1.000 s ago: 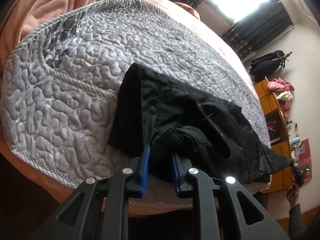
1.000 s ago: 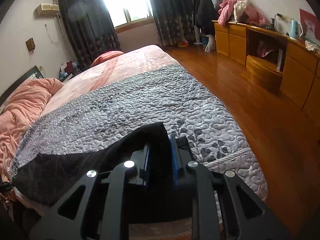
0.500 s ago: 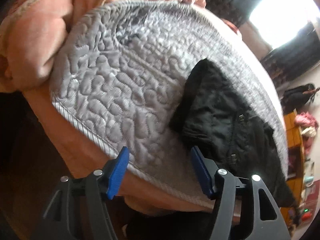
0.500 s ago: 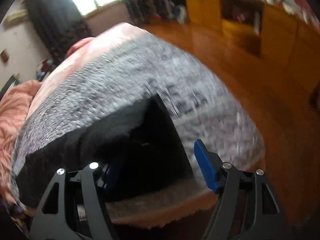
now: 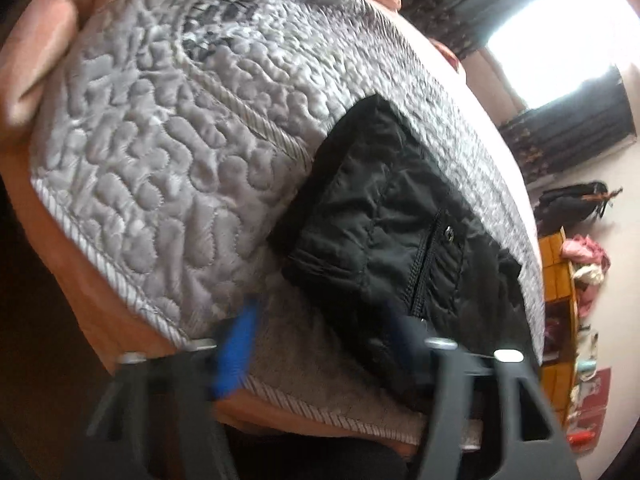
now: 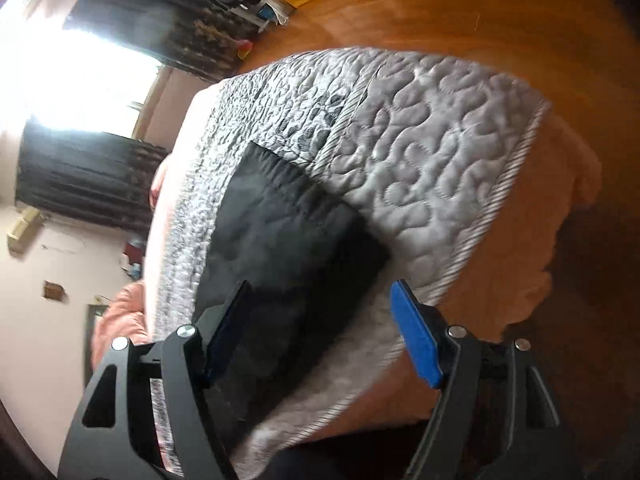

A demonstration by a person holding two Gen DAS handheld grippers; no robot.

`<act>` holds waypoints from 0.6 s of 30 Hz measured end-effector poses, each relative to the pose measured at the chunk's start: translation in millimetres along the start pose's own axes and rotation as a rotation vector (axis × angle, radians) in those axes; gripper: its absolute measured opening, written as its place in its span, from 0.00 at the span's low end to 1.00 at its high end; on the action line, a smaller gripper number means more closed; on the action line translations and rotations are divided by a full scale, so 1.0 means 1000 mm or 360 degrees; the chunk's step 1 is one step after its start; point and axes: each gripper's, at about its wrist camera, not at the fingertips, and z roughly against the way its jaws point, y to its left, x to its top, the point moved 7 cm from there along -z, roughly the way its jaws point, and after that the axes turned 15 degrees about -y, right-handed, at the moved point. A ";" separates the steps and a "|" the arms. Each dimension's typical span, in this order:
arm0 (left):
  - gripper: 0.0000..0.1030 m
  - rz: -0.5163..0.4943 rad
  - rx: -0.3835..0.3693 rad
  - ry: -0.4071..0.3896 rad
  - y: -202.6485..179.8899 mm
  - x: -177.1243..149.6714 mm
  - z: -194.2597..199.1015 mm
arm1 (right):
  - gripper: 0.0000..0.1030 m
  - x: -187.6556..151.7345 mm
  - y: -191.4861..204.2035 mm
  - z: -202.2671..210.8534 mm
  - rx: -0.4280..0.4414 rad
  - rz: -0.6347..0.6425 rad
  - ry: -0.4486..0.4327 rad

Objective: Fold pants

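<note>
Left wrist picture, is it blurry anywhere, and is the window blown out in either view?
Left wrist view: the left gripper smears with motion blur, while the black pants stay fairly sharp; the window is blown out. Right wrist view: the window glares white too.

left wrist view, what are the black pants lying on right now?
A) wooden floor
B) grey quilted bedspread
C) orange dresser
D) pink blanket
B: the black pants lie spread on the grey quilted bedspread near the bed's edge; the pink blanket is only bunched beyond the bedspread's far side.
</note>
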 end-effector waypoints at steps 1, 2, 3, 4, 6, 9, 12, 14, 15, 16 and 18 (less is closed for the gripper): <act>0.30 -0.0016 0.0005 0.0019 -0.003 -0.001 -0.003 | 0.68 0.000 0.000 -0.006 0.0015 -0.0049 0.0003; 0.27 -0.0037 0.0013 0.0022 -0.006 -0.002 -0.004 | 0.68 0.002 0.002 -0.011 0.0029 -0.0077 0.0003; 0.26 -0.0069 0.0040 0.0018 -0.009 -0.002 -0.005 | 0.65 0.003 0.003 -0.017 0.0057 -0.0116 0.0005; 0.25 -0.0100 0.0071 0.0008 -0.012 -0.001 -0.006 | 0.61 0.003 0.002 -0.020 0.0063 -0.0139 0.0006; 0.24 -0.0108 0.0098 -0.0013 -0.016 0.001 -0.005 | 0.57 0.004 0.000 -0.027 0.0073 -0.0188 -0.0003; 0.23 -0.0106 0.0121 -0.0029 -0.017 0.005 -0.004 | 0.55 0.004 -0.006 -0.039 0.0015 -0.0228 0.0003; 0.22 -0.0112 0.0144 -0.0026 -0.018 0.006 -0.006 | 0.46 0.005 -0.012 -0.048 0.0031 -0.0263 -0.0005; 0.20 -0.0118 0.0152 -0.0055 -0.021 0.010 -0.004 | 0.34 0.006 -0.012 -0.052 0.0051 -0.0279 -0.0006; 0.20 -0.0116 0.0150 -0.0072 -0.023 0.013 -0.003 | 0.23 0.007 -0.011 -0.053 0.0059 -0.0280 -0.0004; 0.20 -0.0111 0.0148 -0.0084 -0.021 0.015 -0.001 | 0.20 0.006 -0.009 -0.053 0.0066 -0.0268 0.0002; 0.20 -0.0101 0.0141 -0.0103 -0.023 0.022 0.000 | 0.17 0.005 -0.002 -0.053 0.0072 -0.0219 -0.0002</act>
